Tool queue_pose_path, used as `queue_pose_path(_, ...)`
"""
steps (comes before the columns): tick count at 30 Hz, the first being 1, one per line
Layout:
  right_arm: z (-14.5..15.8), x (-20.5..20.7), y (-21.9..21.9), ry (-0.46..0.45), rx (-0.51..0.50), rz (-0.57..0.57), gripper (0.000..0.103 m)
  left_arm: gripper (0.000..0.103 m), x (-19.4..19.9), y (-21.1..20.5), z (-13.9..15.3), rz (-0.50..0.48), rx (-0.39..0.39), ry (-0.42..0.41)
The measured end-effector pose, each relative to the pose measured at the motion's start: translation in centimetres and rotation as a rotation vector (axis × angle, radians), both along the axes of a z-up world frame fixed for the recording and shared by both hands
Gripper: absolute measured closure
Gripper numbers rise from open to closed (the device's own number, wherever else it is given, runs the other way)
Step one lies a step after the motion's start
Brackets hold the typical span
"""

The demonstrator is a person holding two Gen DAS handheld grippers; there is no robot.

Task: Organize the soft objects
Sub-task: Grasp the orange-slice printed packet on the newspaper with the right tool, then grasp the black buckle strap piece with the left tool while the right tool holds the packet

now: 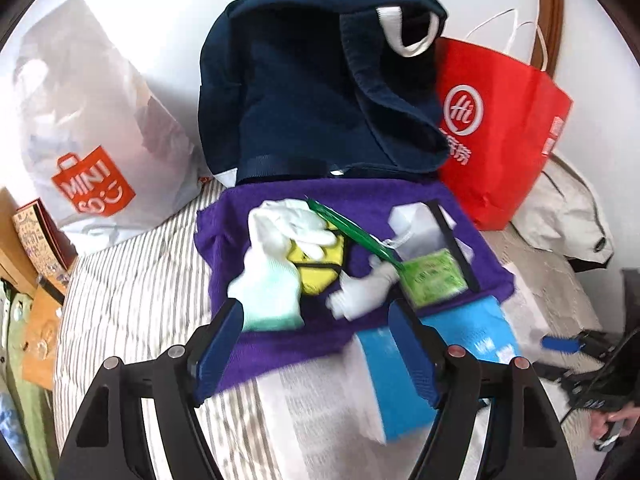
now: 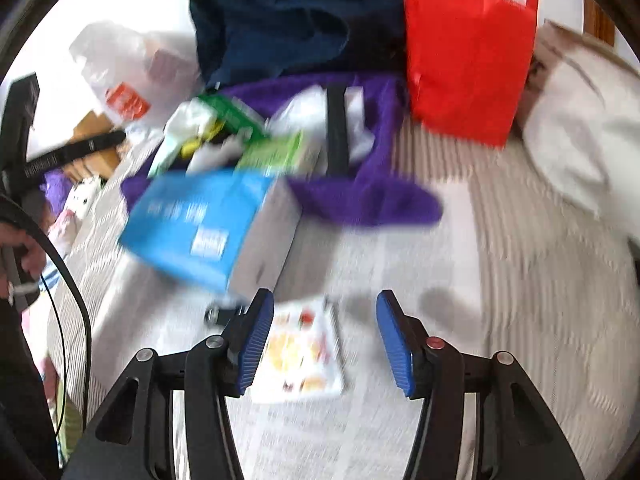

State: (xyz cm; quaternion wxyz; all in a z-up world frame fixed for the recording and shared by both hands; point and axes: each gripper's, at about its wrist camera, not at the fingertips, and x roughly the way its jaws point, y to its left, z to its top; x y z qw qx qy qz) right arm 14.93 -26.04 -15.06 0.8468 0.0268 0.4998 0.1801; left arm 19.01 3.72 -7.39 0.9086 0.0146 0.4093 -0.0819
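Observation:
A purple cloth (image 1: 288,340) lies on the striped bed, also in the right wrist view (image 2: 360,196). On it lie white gloves (image 1: 276,264), a yellow item (image 1: 320,268), a green packet (image 1: 434,278) and a green stick (image 1: 352,232). A blue box (image 1: 404,368) rests at its near edge, also in the right wrist view (image 2: 200,224). A navy garment (image 1: 320,80) is piled behind. My left gripper (image 1: 320,328) is open over the cloth's near edge. My right gripper (image 2: 324,320) is open above a small colourful card (image 2: 300,356).
A white Miniso bag (image 1: 92,152) stands at the left and a red paper bag (image 1: 500,132) at the right, the latter also in the right wrist view (image 2: 464,48). A white garment (image 2: 580,136) lies far right. Cardboard items (image 1: 36,264) sit off the bed's left edge.

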Motion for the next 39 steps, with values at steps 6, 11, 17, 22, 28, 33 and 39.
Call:
queue_pose_path(6,-2.5,-2.0,1.3,0.035,0.007,0.035,0.048,0.029,-3.9,-0.2,0.1,-0.009,-0.017,-0.009)
queue_pose_path(11,-3.0,-2.0,2.8,-0.008,-0.035,0.05,0.033,0.029,-6.8,0.0,0.0,-0.016,-0.018,-0.007)
queue_pose_path(17,-3.2,-2.3,4.1,-0.08,-0.172,0.069,0.045,0.029,-8.8,0.8,-0.4,-0.005,-0.015,0.007)
queue_pose_path(22,-2.9,-2.9,2.6,-0.067,-0.125,0.044,0.063,0.029,-9.6,1.4,-1.2,-0.002,-0.037,0.021)
queue_pose_path(28,-2.6,-3.8,1.5,-0.051,-0.116,0.033,0.065,0.029,-10.0,0.1,-3.2,-0.058,-0.066,0.057)
queue_pose_path(33,-1.8,-5.2,-0.2,-0.046,-0.086,0.002,0.065,0.029,-10.5,-2.9,-4.7,-0.195,-0.066,0.074)
queue_pose_path(39,-0.4,-6.3,-2.5,-0.063,-0.069,-0.054,0.065,0.029,-10.8,-7.0,-6.0,-0.323,-0.032,0.088)
